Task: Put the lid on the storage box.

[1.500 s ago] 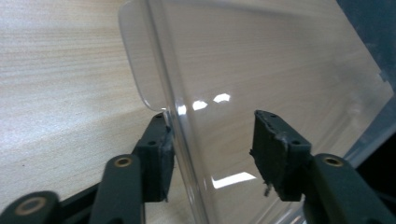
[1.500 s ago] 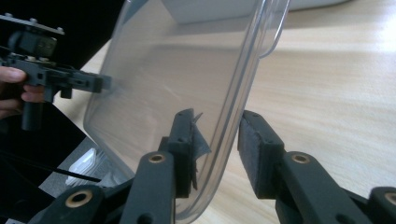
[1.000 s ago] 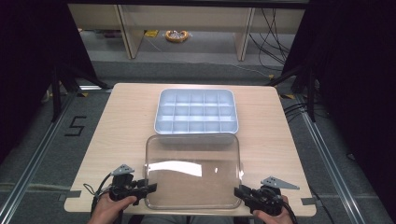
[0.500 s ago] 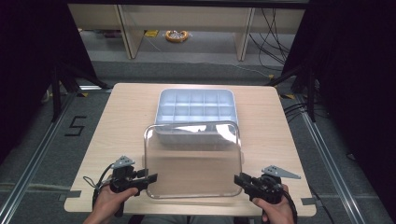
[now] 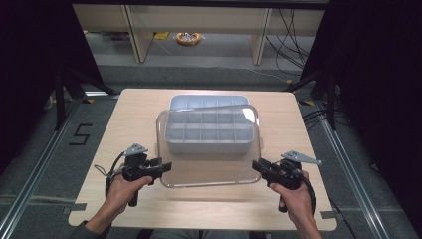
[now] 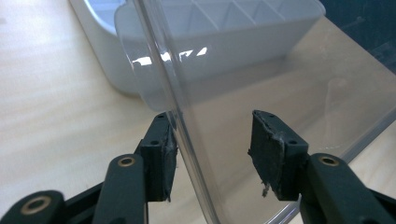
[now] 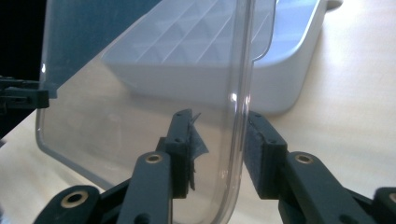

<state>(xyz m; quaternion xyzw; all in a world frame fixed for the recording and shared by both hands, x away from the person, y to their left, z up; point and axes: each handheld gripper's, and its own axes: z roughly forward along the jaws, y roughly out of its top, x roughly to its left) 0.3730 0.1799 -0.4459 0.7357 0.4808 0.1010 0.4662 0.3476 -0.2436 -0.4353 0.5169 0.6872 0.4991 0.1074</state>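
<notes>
A clear plastic lid point(image 5: 209, 154) hangs tilted above the table, its far edge over a grey compartment tray point(image 5: 199, 101). My left gripper point(image 5: 166, 166) is shut on the lid's near left rim and my right gripper point(image 5: 256, 165) on its near right rim. In the left gripper view the lid point(image 6: 280, 84) passes between the jaws of the gripper point(image 6: 212, 149), with its rim against the left pad and the tray point(image 6: 107, 51) behind. In the right gripper view the gripper point(image 7: 217, 135) holds the lid's point(image 7: 140, 84) curved edge, with the tray point(image 7: 299, 70) beyond.
The light wooden table point(image 5: 134, 114) carries the tray at its far middle. Dark floor and black curtains lie past its edges. A shelf frame and an orange coil point(image 5: 189, 37) sit on the floor beyond the far edge.
The lid lay flat at the near side of the table. Both grippers have lifted it and carried it forward, so it now overlaps the tray's near half.
</notes>
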